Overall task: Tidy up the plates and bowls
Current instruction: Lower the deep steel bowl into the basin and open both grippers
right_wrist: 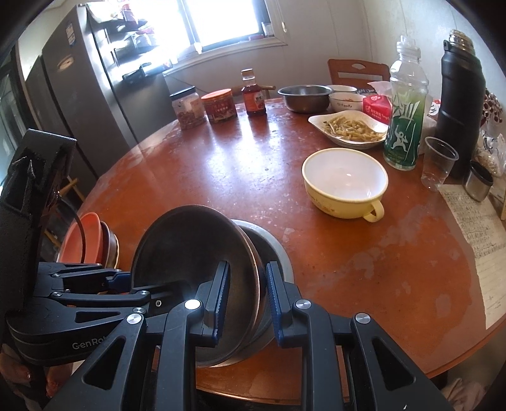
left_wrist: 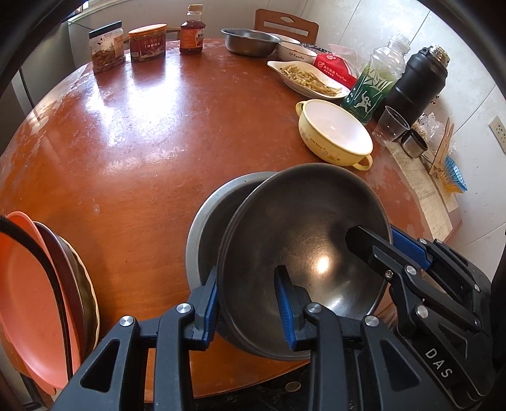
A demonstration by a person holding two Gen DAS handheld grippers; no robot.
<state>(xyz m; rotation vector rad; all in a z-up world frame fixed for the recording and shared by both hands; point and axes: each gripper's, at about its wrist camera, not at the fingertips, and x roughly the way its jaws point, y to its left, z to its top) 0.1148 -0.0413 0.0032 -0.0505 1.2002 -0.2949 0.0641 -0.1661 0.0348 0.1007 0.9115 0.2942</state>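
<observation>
A dark metal bowl [left_wrist: 303, 240] rests tilted inside a larger steel bowl [left_wrist: 205, 227] near the table's front edge. My left gripper [left_wrist: 246, 303] straddles the dark bowl's near rim, jaws apart. My right gripper [right_wrist: 246, 297] straddles the opposite rim of the dark bowl [right_wrist: 189, 246], jaws apart; it also shows in the left wrist view [left_wrist: 379, 246]. A stack of plates [left_wrist: 38, 284], orange on top, sits at the left. A yellow two-handled bowl [left_wrist: 335, 132] stands to the right.
A steel bowl [left_wrist: 249, 41], a white bowl [left_wrist: 295, 52] and a dish of food [left_wrist: 306, 79] stand at the back. Jars [left_wrist: 147, 42], a sauce bottle [left_wrist: 191, 30], a green bottle [left_wrist: 376, 82], a black flask [left_wrist: 417, 79] and a cup [left_wrist: 390, 125] ring the table [left_wrist: 158, 142].
</observation>
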